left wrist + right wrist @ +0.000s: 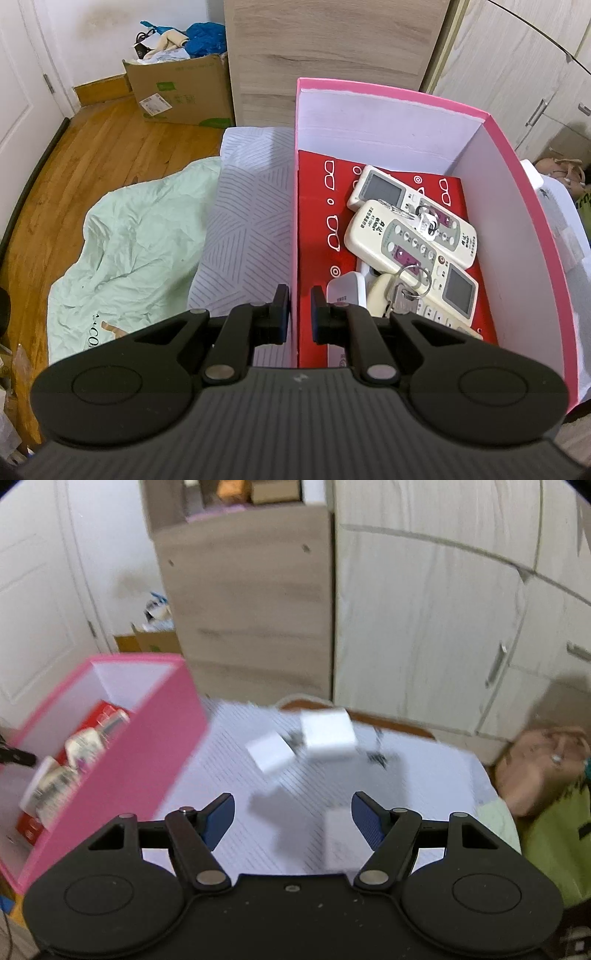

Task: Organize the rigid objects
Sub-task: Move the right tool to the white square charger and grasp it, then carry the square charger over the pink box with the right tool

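The pink box [517,206] is open on top, its far end bare; remotes [391,229] and keys [410,284] crowd the near part; two white cubes [327,734] sit on the striped sheet [240,834], bare sheet nearer.

One pink box [524,206], two remotes [410,206] [406,254], two white cubes [271,753] [327,733]

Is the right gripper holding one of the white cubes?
No, the right gripper is open and empty; the white cubes lie ahead on the bed.
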Demonstrator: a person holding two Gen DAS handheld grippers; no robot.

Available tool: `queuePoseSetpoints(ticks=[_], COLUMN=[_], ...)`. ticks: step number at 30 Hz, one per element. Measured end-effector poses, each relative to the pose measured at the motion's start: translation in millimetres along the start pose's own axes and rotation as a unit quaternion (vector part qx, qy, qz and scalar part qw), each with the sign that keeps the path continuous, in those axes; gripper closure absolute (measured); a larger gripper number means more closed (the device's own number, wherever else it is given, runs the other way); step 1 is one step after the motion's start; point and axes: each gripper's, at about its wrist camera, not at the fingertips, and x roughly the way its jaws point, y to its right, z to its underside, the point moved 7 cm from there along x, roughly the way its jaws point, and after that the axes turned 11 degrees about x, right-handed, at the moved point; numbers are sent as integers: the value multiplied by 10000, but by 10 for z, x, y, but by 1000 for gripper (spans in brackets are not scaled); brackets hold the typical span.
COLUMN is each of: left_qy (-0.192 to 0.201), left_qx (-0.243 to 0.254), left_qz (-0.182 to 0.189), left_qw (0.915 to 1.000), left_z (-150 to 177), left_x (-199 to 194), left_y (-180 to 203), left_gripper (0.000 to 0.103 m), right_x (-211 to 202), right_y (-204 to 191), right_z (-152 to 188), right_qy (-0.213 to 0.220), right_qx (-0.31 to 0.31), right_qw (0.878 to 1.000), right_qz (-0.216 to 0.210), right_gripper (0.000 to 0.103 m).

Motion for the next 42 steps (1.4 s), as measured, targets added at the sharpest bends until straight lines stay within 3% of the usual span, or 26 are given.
queuePoseSetpoints(ticks=[6, 14, 15, 16, 24, 33, 42], left_qy=[0, 10, 9, 8, -9, -37, -39], left_qx=[60, 129, 135, 133, 125, -2, 32], left_qz=[32, 43, 45, 43, 71, 143, 127], left_qw=[10000, 9999, 9999, 9999, 9999, 9999, 9999], left_z=[0, 5, 6, 6, 25, 47, 38], left_x=[3, -4, -4, -4, 6, 3, 5], left_y=[2, 9, 10, 11, 9, -10, 2], left_gripper=[93, 93, 93, 93, 93, 93, 93], right_x=[263, 551, 603, 623, 650, 574, 115], right_y=[193, 351, 367, 379, 353, 286, -47], right_z=[180, 183, 199, 221, 211, 147, -100], right_qy=[-462, -536, -662, -785, -833, -659, 102], right_qx=[-112, -121, -106, -80, 60, 50, 215], right_qw=[9987, 9974, 9966, 9954, 9949, 9956, 9997], right_qz=[182, 465, 476, 550, 563, 667, 110], right_gripper=[28, 29, 35, 49, 45, 49, 49])
